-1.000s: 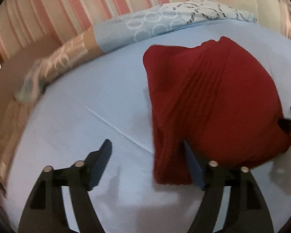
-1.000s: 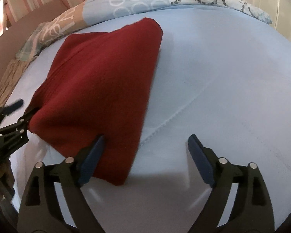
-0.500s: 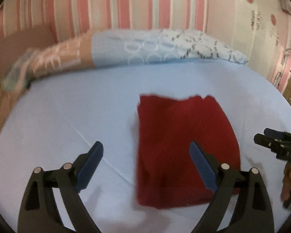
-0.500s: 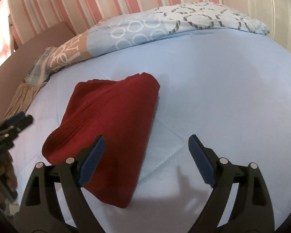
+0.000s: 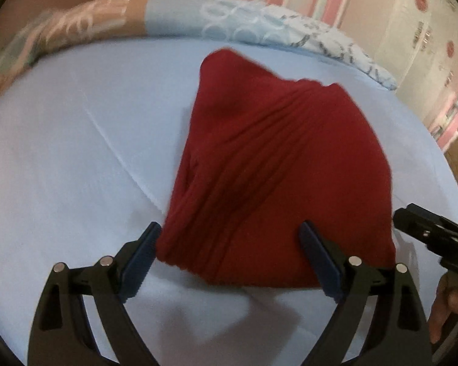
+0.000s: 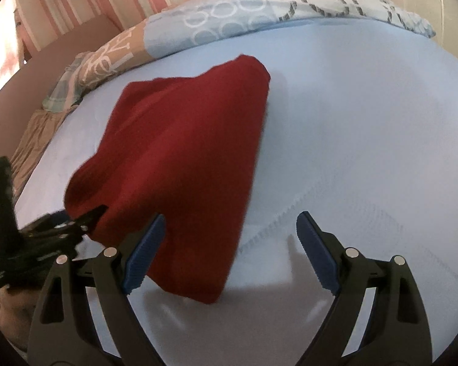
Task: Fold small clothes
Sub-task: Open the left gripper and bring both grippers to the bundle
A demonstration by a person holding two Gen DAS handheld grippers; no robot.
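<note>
Red ribbed knit, a small garment already doubled into a rough wedge, lies flat on the pale blue bedsheet, its near hem just in front of both tools. The left gripper stands with its jaws spread wide around the near left corner of the cloth, pads apart from it and gripping nothing. The right gripper is likewise wide open and empty, its left pad over the garment's near right edge, its right pad above bare sheet. I judge this a pause between folds: one fold is laid and the near edge is about to be picked up. The next move calls for both tools to come down on the near corners, close on all layers, and carry them towards the far tip. A patterned quilt is bunched along the far side of the bed, well clear. Nothing blocks the way, though the loose ridges in the knit could bunch up.
</note>
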